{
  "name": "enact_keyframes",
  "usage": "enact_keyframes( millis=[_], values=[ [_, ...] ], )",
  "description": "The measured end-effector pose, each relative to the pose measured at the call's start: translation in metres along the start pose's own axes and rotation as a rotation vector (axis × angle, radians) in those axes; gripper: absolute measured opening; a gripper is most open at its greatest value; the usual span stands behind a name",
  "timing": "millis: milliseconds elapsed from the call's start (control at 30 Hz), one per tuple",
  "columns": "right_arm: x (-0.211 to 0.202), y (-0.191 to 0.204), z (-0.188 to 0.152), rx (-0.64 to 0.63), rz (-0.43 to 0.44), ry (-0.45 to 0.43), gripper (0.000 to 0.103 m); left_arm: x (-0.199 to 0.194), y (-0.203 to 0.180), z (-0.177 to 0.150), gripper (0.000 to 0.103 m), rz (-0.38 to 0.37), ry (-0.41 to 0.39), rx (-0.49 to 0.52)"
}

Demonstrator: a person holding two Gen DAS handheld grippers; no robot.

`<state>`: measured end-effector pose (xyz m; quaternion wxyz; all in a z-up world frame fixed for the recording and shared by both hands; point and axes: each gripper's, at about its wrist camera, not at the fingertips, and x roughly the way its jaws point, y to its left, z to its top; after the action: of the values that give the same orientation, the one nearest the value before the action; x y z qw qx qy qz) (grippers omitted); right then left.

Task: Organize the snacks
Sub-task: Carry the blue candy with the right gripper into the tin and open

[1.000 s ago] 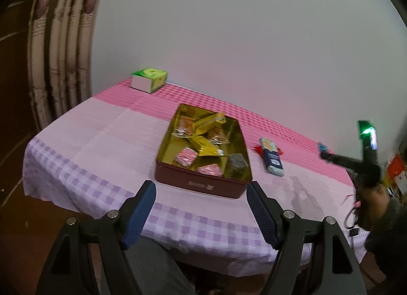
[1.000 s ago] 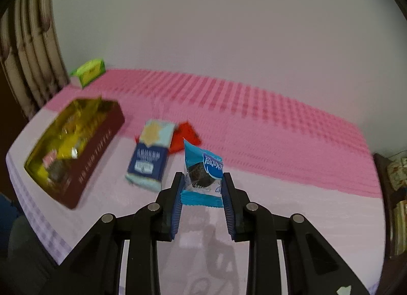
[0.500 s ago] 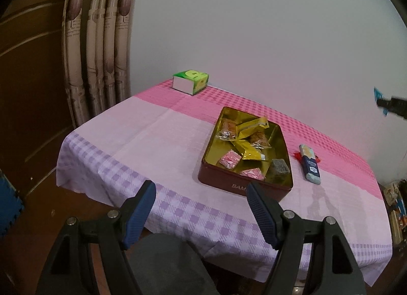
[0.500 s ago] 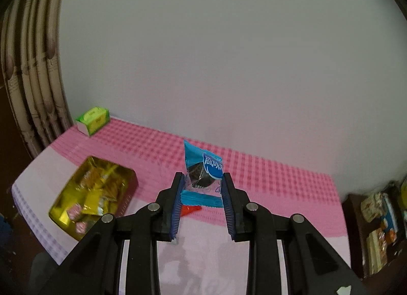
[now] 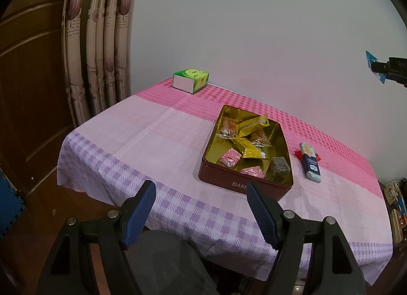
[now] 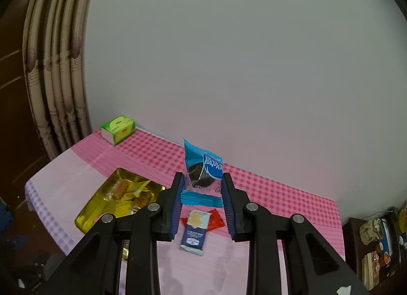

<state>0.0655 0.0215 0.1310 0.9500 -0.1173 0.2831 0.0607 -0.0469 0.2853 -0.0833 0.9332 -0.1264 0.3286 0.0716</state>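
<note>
Right tongs [image 6: 202,202] clench a blue packet [image 6: 202,167] above the tin [image 5: 245,152]; left tongs [image 5: 201,214] gape empty

One tin [image 5: 244,185], seven snacks inside, two snacks [image 5: 310,162] beside it, one green box [image 5: 190,80].

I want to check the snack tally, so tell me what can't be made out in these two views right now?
- Red packet: mostly covered by the dark blue bar in both views.
- Tin: in the right wrist view, its near end is hidden behind the right gripper.
- Blue cookie packet: its lower sides sit under the pads; in the left wrist view only a sliver shows at the edge.
- Tin lettering: cut off by a left gripper finger.
</note>
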Motion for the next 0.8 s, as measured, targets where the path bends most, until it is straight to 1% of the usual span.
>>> enact_keyframes(
  millis=[267, 400, 667, 800],
  values=[
    [0.012, 0.026, -0.005, -0.026, 0.025, 0.026, 0.026, 0.000, 0.001, 0.000, 0.075, -0.001, 0.000, 0.001],
    [0.025, 0.044, -0.013, -0.036, 0.057, 0.049, 0.026, -0.001, 0.001, 0.000, 0.075, -0.002, -0.005, 0.002],
    [0.074, 0.094, -0.040, -0.035, 0.164, 0.144, 0.026, -0.002, 0.004, 0.001, 0.075, -0.003, -0.002, -0.007],
    [0.097, 0.121, -0.057, -0.061, 0.192, 0.189, 0.026, 0.001, 0.006, 0.001, 0.075, -0.004, 0.009, -0.015]
  ],
)
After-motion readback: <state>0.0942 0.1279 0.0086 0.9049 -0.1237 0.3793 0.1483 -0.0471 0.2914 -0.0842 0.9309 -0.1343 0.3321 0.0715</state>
